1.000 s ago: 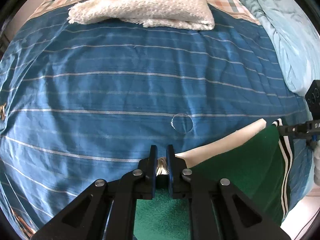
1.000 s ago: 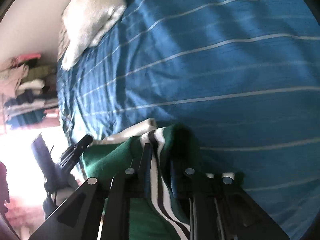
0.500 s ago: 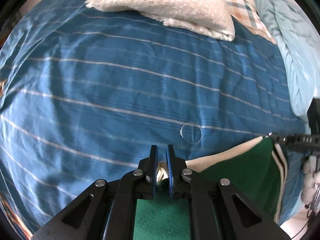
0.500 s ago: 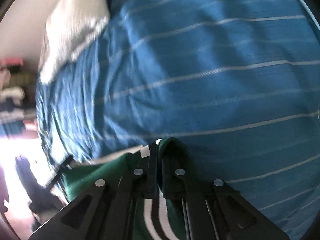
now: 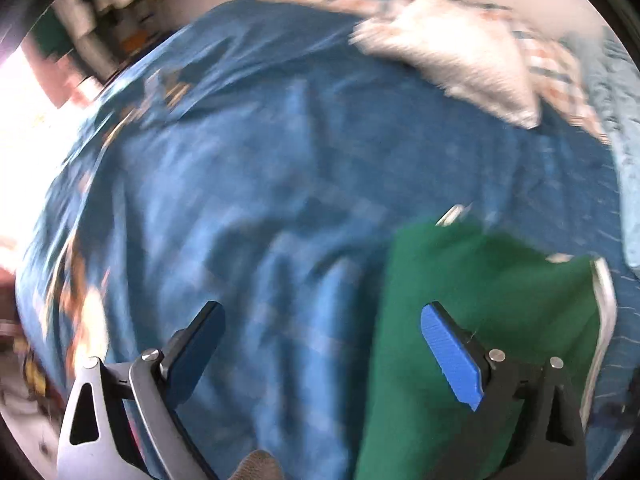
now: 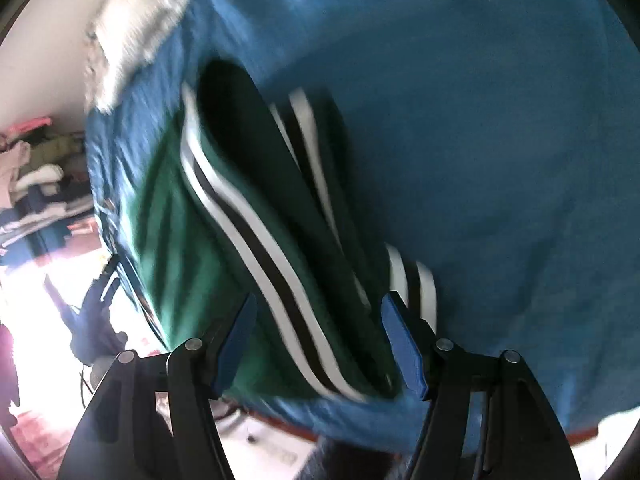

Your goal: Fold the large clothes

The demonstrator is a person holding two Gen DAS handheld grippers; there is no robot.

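Both views are blurred. The left gripper (image 5: 320, 344) is seen with its jaws spread wide and nothing held between them; only the blue sheet (image 5: 260, 200) shows in the gap. The green garment (image 5: 480, 300) is spread on the sheet beyond and behind the right-hand finger, not between the jaws. A white pillow (image 5: 460, 64) is seen far ahead, toward the right.

The right gripper (image 6: 318, 344) is likewise wide apart and clamped on nothing. The garment's striped edge (image 6: 256, 236) is laid on the sheet between and ahead of the jaws, running away to the upper left.
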